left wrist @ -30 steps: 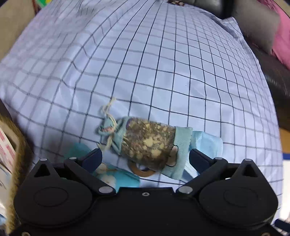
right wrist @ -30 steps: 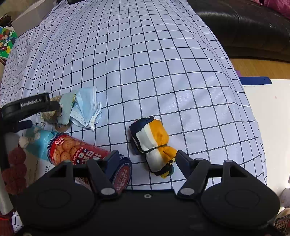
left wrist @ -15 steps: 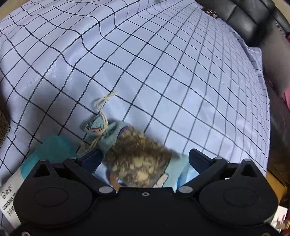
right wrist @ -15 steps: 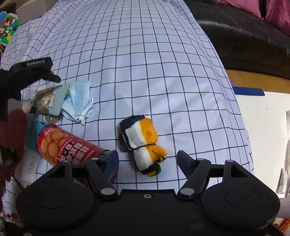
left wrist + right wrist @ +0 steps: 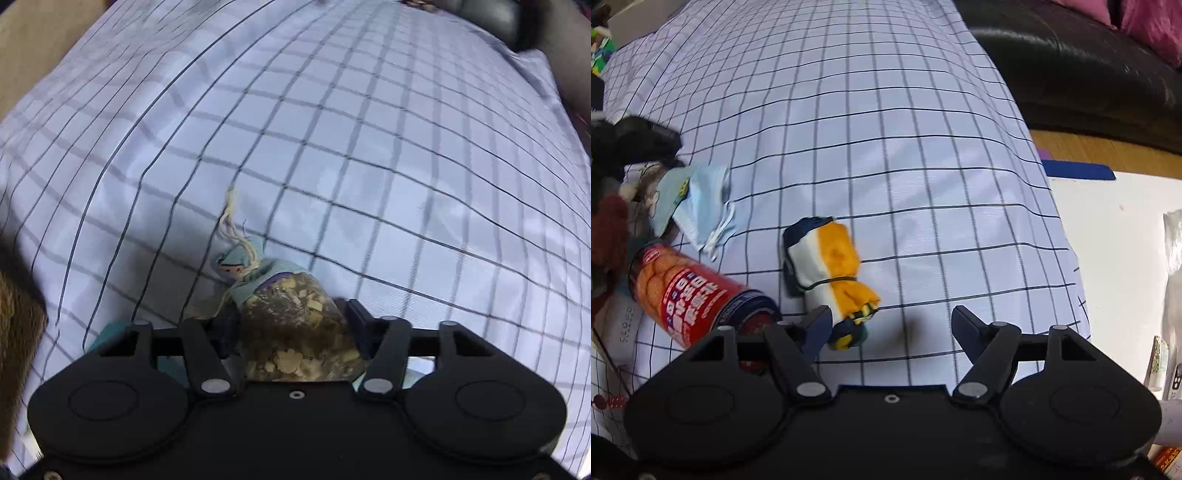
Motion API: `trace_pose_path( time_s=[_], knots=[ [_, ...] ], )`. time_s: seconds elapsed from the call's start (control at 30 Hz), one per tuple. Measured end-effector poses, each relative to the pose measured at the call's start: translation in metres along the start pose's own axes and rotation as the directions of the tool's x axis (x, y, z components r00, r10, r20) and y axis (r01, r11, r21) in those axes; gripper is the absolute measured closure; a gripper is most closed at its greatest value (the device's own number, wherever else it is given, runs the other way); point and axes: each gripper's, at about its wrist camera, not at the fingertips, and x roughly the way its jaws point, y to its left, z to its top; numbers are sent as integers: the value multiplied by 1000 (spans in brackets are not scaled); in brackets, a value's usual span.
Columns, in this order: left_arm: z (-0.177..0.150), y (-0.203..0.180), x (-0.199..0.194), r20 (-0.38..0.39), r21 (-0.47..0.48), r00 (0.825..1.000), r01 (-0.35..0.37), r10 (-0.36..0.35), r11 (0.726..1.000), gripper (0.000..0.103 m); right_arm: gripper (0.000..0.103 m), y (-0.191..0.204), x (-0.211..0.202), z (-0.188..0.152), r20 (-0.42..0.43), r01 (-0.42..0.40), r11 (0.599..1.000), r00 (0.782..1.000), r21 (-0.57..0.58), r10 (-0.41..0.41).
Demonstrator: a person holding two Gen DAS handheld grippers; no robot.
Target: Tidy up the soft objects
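Observation:
A small herb sachet [image 5: 295,325], clear-fronted with pale green cloth and a string tie, lies on the checked cloth [image 5: 332,147]. My left gripper [image 5: 291,317] points steeply down over it. Its jaws are closing, with the sachet between them and both pads against its sides. In the right wrist view the left gripper [image 5: 646,140] is a dark shape at the far left. A rolled yellow, white and navy cloth bundle [image 5: 831,266] lies close to the left finger of my right gripper [image 5: 892,317], which is open and holds nothing.
A red biscuit can [image 5: 698,291] lies on its side left of the bundle. A blue face mask [image 5: 705,199] lies behind it. A black sofa [image 5: 1089,74] and a white surface [image 5: 1108,240] border the cloth on the right. Something brown and furry [image 5: 18,332] sits at the left.
The left gripper came down over the sachet and its jaws went from wide apart to closed around it. The right gripper drifted, so the bundle now sits by its left finger.

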Motion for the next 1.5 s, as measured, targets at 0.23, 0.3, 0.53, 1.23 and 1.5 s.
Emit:
trace_pose_path(
  time_s=[0.23, 0.3, 0.53, 1.23, 1.5],
  knots=[
    [-6, -11, -22, 19, 88, 998, 59, -61, 994, 55, 32, -12, -10, 3, 42, -12, 999, 999, 42, 10],
    [-8, -13, -37, 35, 111, 997, 63, -68, 992, 55, 32, -13, -12, 3, 54, -12, 999, 999, 50, 10],
    [-20, -18, -89, 101, 220, 987, 99, -123, 970, 55, 27, -9, -14, 6, 74, -51, 997, 996, 60, 46],
    [-69, 34, -143, 134, 411, 986, 32, -95, 911, 55, 24, 30, 4, 2, 164, 344, 896, 937, -281, -308],
    [-73, 40, -150, 125, 422, 982, 80, -145, 903, 55, 23, 11, -11, 28, 79, 84, 996, 993, 16, -85]
  ],
)
